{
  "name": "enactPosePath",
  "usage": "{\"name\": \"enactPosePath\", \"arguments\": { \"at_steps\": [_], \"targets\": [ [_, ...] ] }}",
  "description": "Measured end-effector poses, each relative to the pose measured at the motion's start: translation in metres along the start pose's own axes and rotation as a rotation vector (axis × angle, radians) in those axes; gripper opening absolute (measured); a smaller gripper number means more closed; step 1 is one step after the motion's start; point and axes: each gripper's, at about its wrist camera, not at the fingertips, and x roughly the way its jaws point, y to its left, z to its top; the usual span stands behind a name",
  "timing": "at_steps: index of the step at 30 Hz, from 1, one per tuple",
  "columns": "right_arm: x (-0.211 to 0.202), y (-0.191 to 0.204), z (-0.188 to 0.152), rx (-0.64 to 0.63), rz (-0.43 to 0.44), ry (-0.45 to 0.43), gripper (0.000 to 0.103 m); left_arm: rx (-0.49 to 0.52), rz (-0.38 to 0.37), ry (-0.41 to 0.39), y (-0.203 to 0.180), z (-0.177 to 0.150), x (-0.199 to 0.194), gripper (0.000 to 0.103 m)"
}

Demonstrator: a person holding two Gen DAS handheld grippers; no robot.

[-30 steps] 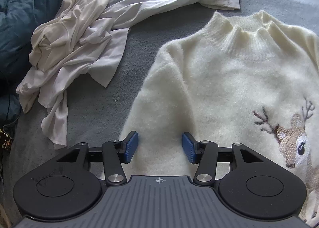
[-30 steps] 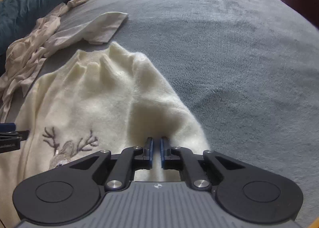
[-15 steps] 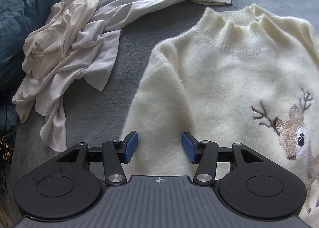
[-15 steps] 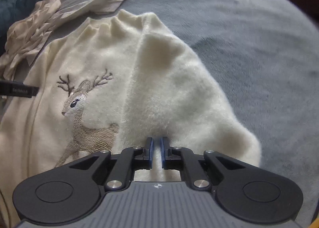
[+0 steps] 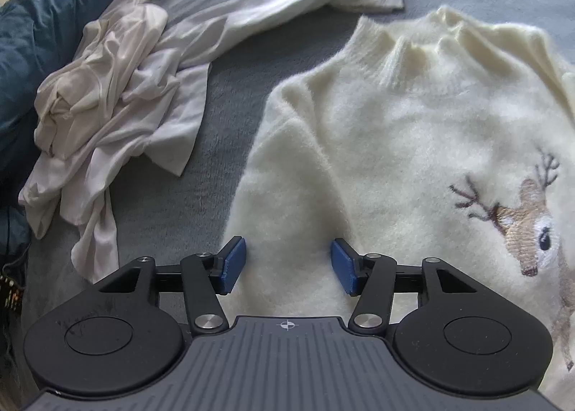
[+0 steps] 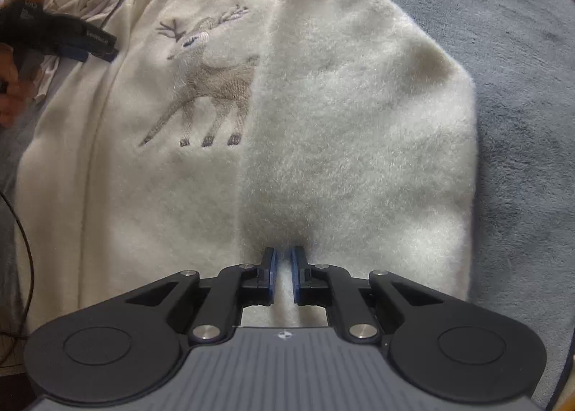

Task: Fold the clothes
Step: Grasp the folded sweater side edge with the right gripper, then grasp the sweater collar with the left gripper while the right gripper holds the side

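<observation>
**A:** Look at the right gripper [image 6: 284, 276], down at six o'clock in its own view. A strip of the sweater [image 6: 222, 166] sits between the pads, which are just starting to part. The flap it carried runs up toward twelve and lies over the body, covering the rear of the deer [image 6: 206, 87]. I'd say that's the fold being laid down.

**B:** So it's letting go because the flap is where it belongs?

**A:** That's my read. The sweater lies flat on the grey blanket [image 6: 521, 69], collar at twelve, so the fold has something level to land on.

**B:** And the left gripper [image 5: 288, 265]?

**A:** Fingers well apart, nothing clamped. It hangs over the sweater's other side, with the shoulder up at twelve. Probably lined up to take that side next.

**B:** The pale heap at ten o'clock?

**A:** A crumpled shirt [image 5: 118, 105], apart from the sweater and left alone. One sleeve reaches toward the collar without touching it.
</observation>
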Motion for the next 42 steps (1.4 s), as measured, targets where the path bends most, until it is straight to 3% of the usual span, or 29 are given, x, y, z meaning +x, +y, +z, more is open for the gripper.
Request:
{"name": "enactPosePath", "arguments": {
  "at_steps": [6,13,21,24,28,34,40,42],
  "targets": [
    [-0.039,-0.009,0.057,-0.028,0.058,-0.204,0.013,-0.012,-0.133,-0.175,0.020,0.004,-0.025,0.056],
    [-0.018,-0.018,0.172,-0.159,0.147,-0.346,0.016,0.084,-0.224,-0.274,0.027,0.057,0.001,0.056],
    [0.038,-0.012,0.271,-0.334,0.261,-0.285,0.034,0.217,-0.361,-0.277,0.033,0.098,0.038,0.056],
    [0.050,-0.017,0.294,-0.370,0.270,-0.272,0.043,0.254,-0.427,-0.240,0.034,0.106,0.052,0.056],
    [0.073,-0.027,0.323,-0.357,0.283,-0.194,0.046,0.304,-0.473,-0.194,0.030,0.116,0.066,0.056],
    [0.108,-0.037,0.337,-0.314,0.363,-0.051,0.046,0.369,-0.540,-0.199,0.018,0.122,0.077,0.047],
    [0.121,-0.040,0.348,-0.264,0.445,-0.033,0.048,0.382,-0.598,-0.192,0.018,0.125,0.083,0.037],
    [0.120,-0.039,0.348,-0.293,0.484,-0.011,0.042,0.383,-0.618,-0.182,0.021,0.125,0.082,0.035]
  ]
}}
